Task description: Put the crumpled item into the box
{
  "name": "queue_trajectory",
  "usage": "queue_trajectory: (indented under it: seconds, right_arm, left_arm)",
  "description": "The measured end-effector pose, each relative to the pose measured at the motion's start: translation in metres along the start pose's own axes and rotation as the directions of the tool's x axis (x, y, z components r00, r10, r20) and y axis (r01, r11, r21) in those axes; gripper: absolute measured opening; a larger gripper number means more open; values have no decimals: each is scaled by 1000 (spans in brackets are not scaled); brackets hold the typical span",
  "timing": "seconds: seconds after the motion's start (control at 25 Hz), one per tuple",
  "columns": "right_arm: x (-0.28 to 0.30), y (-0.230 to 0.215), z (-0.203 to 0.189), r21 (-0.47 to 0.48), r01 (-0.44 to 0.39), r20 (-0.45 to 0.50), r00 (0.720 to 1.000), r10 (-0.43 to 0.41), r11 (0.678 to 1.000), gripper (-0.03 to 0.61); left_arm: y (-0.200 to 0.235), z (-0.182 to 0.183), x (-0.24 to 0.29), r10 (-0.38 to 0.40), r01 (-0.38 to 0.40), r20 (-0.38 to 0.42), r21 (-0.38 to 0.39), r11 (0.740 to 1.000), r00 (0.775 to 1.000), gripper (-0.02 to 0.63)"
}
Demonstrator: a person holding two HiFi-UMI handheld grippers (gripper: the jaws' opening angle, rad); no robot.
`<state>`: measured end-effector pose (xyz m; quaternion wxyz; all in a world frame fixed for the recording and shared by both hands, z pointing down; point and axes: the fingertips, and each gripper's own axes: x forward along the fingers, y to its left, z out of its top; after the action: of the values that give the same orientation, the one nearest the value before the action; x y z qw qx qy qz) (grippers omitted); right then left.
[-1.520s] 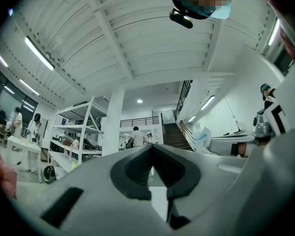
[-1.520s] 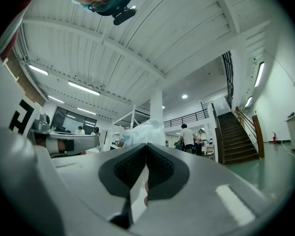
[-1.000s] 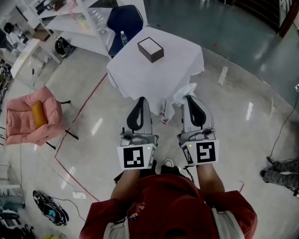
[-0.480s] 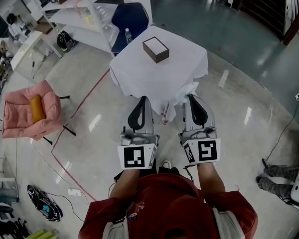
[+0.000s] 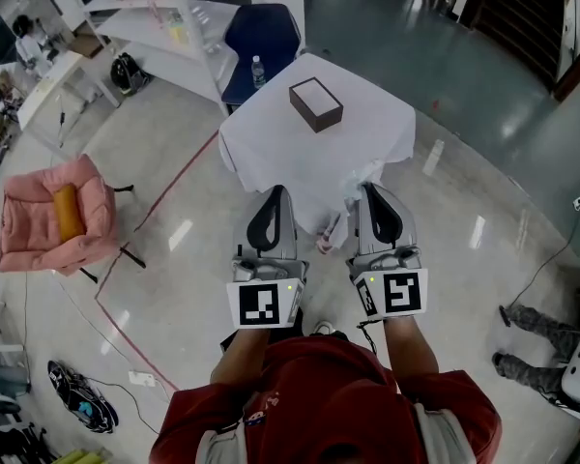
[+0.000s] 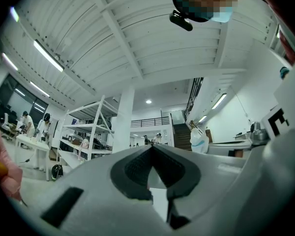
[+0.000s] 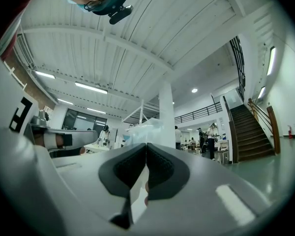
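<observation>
A dark box [image 5: 315,104] with a white top stands on a small table under a white cloth [image 5: 271,148], ahead of both grippers. My right gripper [image 5: 368,190] is shut on a crumpled, translucent white item [image 7: 146,129] that sticks up past its closed jaws [image 7: 146,144]. In the head view that item blends into the cloth's near edge. My left gripper [image 5: 274,191] is level with the right one, and its jaws [image 6: 151,146] are closed with nothing in them. Both grippers hang short of the table's near edge, over the floor.
A blue chair [image 5: 262,29] and a water bottle [image 5: 259,68] sit behind the table. White shelving [image 5: 164,13] is at the back left and a pink armchair [image 5: 50,217] at the left. A red floor line [image 5: 164,211] runs past the table. A person's legs [image 5: 534,323] are at the right.
The table and box have shifted right and slightly down in the head view. Both grippers keep their pose. The crumpled item shows less against the cloth.
</observation>
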<state>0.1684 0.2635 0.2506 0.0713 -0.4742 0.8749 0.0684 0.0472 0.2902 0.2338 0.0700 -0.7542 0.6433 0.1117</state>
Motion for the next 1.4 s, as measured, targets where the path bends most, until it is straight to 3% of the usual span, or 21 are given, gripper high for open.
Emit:
queue_trajectory:
  seconds: [0.64,0.88,1.2,1.4]
  right_arm:
    - [148,34,-21,-33,37,-34,999,-38,999,5]
    - [193,53,-27,-54,56,-39,998,-58,997,5]
    - [228,55,-34,-60,84,-47,995,-87,995,5]
    - [249,48,-43,-46,94,-46,994,-97,994,5]
  left_arm:
    - [124,-14,92,-40,40,10,-47,998,999,3]
    - [175,-28,112,-62,61,-22,-11,998,998,3]
    - [202,-23,140,-62,62,10,-59,996,998,3]
    - [212,-37,156,-70,69,-16,-42,997,997,3]
